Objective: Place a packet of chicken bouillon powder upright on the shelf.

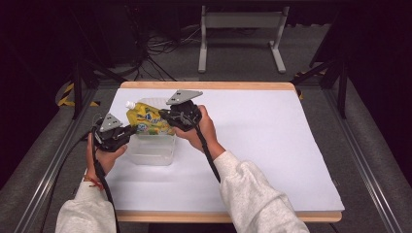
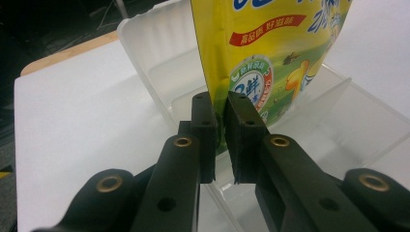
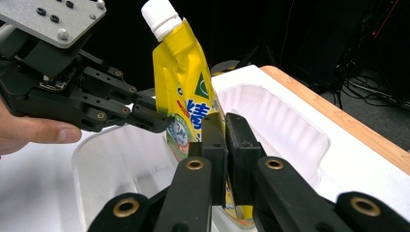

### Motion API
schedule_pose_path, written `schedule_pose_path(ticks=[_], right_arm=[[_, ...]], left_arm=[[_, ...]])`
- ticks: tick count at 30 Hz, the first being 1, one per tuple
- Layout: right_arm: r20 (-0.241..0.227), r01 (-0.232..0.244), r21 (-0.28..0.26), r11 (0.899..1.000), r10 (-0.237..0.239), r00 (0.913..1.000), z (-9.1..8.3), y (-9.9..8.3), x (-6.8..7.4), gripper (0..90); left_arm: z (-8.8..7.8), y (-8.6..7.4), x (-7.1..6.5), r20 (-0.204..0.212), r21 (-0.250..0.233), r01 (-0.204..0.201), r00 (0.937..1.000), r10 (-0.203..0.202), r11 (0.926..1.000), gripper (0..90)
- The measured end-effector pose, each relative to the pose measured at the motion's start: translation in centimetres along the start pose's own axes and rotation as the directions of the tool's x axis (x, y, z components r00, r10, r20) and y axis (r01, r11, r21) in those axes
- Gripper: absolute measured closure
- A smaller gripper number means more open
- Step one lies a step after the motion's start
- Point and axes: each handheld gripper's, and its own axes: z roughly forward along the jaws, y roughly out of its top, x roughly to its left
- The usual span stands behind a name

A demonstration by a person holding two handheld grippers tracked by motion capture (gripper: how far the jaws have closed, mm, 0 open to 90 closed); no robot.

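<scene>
Left gripper [image 2: 221, 113] clamped on lower edge of yellow printed spouted drink pouch [image 2: 270, 53]. Right gripper [image 3: 226, 133] clamped on pouch's opposite edge. Pouch upright between both grippers, white screw cap [image 3: 159, 17] on top, bottom down inside clear rectangular plastic tub [image 1: 151, 148]. Tub below grippers, on white-covered desk [image 1: 262, 141] with wooden rim.

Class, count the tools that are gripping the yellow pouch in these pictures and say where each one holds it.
2. The left tool pinches the yellow pouch at its near-left edge; the right tool pinches its right edge. The pouch stands upright over the clear container. None seems hidden.
</scene>
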Motion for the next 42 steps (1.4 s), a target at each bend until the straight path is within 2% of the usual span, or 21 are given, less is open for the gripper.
schedule_pose_path(ticks=[15,22,29,32,42], right_arm=[[-0.008,0.005,0.008,1.000,-0.005,1.0000,0.7,-0.8,0.0,87.8],[0.007,0.023,0.003,1.000,-0.023,0.9997,0.4,-0.8,0.1,86.4],[0.011,0.022,-0.001,1.000,-0.022,0.9997,0.1,-0.9,0.0,85.7],[0.020,0.033,0.002,0.999,-0.033,0.9993,-0.1,-0.8,0.0,84.4],[0.022,0.040,0.001,0.999,-0.040,0.9989,-0.4,-0.6,-0.2,81.4]], left_arm=[[0.1,-0.4,-0.2,-0.004,-0.015,0.010,0.9999,-0.010,0.9998,83.2],[-0.1,-0.6,-0.5,-0.016,-0.026,0.016,0.9997,-0.017,0.9995,82.2],[-0.3,-0.4,-0.8,-0.024,-0.036,0.018,0.9995,-0.019,0.9992,78.8],[-0.8,-0.3,-0.9,-0.023,-0.072,0.042,0.9988,-0.044,0.9965,77.3],[-2.4,-0.3,-1.2,-0.032,-0.133,0.053,0.9978,-0.058,0.9896,75.8]])
